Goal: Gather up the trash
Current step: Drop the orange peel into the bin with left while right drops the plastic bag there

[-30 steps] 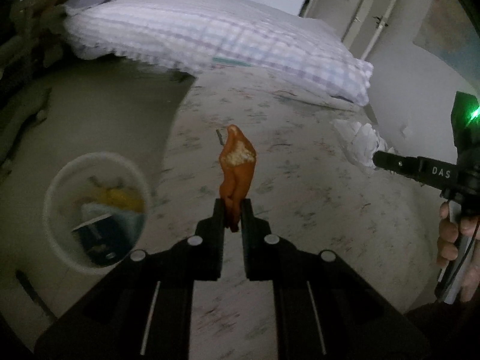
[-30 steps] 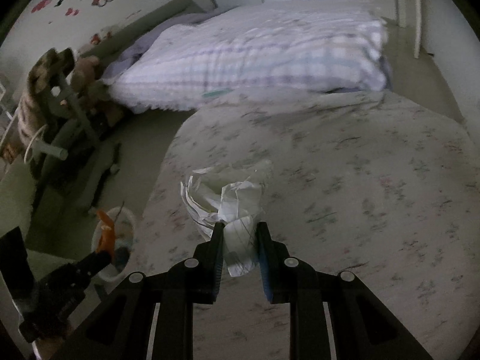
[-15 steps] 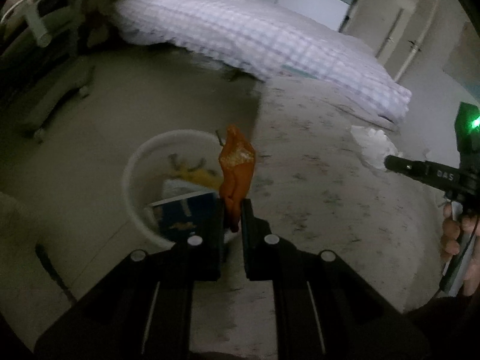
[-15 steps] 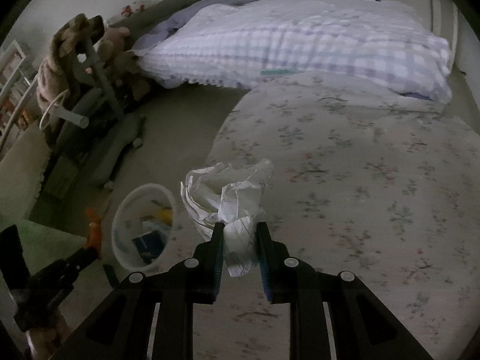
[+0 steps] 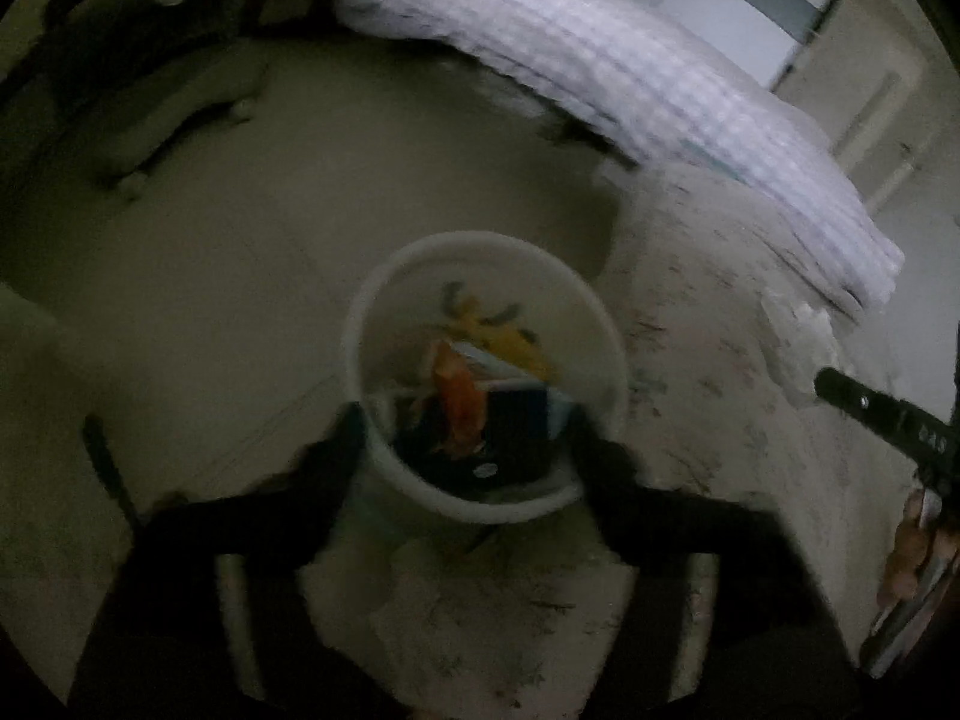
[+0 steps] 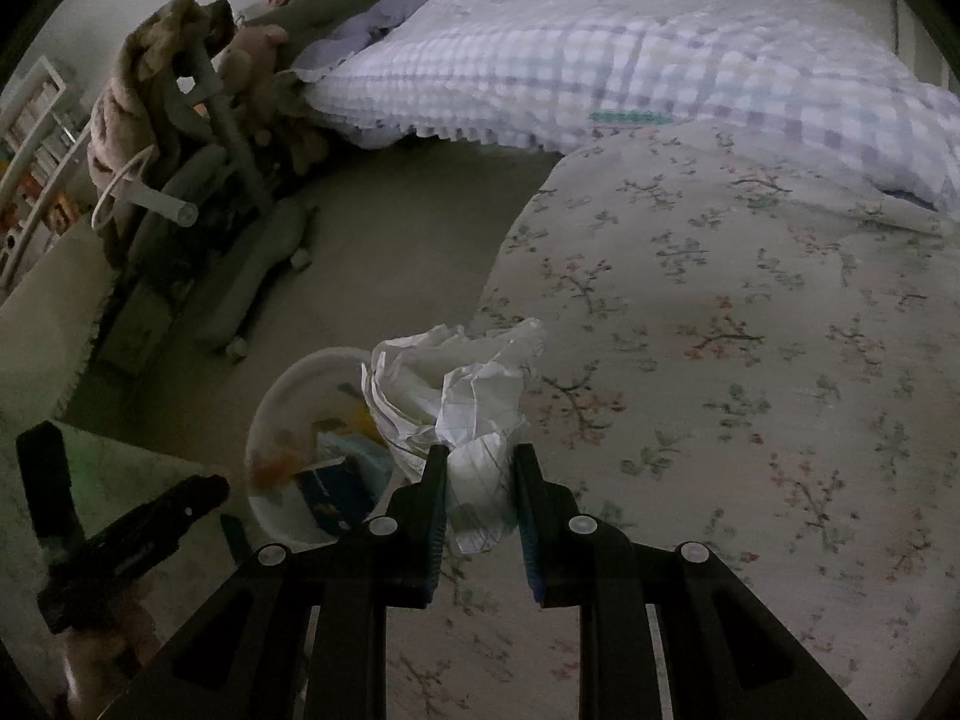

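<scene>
A white trash bin (image 5: 480, 252) stands on the floor beside the bed; it also shows in the right wrist view (image 6: 282, 402). My left gripper (image 5: 468, 438) is open above the bin, its fingers spread wide and blurred. An orange wrapper (image 5: 459, 402) lies loose in the bin among other trash; it also shows in the right wrist view (image 6: 270, 462). My right gripper (image 6: 478, 480) is shut on a crumpled white paper (image 6: 456, 384) and holds it over the bed's edge, just right of the bin. The paper also shows in the left wrist view (image 5: 798, 336).
The floral bedspread (image 6: 750, 330) fills the right side. A checked quilt (image 6: 630, 54) lies at the back. A frame draped with cloth (image 6: 174, 90) and stuffed toys stand at the far left on the floor (image 5: 240, 240).
My left gripper moved left over the bin, opened and let go of the orange wrapper, which dropped in. My right gripper moved left toward the bin with the paper.
</scene>
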### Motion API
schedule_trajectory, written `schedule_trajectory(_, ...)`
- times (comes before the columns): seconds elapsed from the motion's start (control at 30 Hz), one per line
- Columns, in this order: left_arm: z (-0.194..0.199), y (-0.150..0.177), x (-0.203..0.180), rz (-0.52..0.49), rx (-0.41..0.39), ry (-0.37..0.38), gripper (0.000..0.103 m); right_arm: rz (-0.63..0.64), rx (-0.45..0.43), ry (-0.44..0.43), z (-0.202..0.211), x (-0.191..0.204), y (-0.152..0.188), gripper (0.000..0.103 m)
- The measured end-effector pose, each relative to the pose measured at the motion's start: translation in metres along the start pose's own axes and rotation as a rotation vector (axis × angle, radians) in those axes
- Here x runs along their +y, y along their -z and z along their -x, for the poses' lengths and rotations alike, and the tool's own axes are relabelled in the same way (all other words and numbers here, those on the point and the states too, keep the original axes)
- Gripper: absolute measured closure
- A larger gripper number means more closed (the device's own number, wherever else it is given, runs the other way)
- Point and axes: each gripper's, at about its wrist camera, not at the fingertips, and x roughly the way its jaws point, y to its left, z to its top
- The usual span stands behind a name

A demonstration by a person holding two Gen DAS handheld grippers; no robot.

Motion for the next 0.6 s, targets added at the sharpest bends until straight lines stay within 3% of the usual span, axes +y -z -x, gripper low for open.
schedule_trajectory(0.3, 0.012, 0.011, 0.020, -0.034, -0.010, -0.164, 0.007, 0.005, 0.059, -0.059, -0.046, 0.037, 0.004, 0.081)
schedule_trajectory(0.5, 0.025, 0.014, 0.029, -0.041, -0.038, -0.163, 0.005, -0.005, 0.081, -0.118, -0.075, 0.053, 0.005, 0.078)
schedule_trajectory(0.6, 0.027, 0.015, 0.029, -0.046, -0.043, -0.158, 0.004, -0.018, 0.089, -0.135, -0.082, 0.055, 0.004, 0.070)
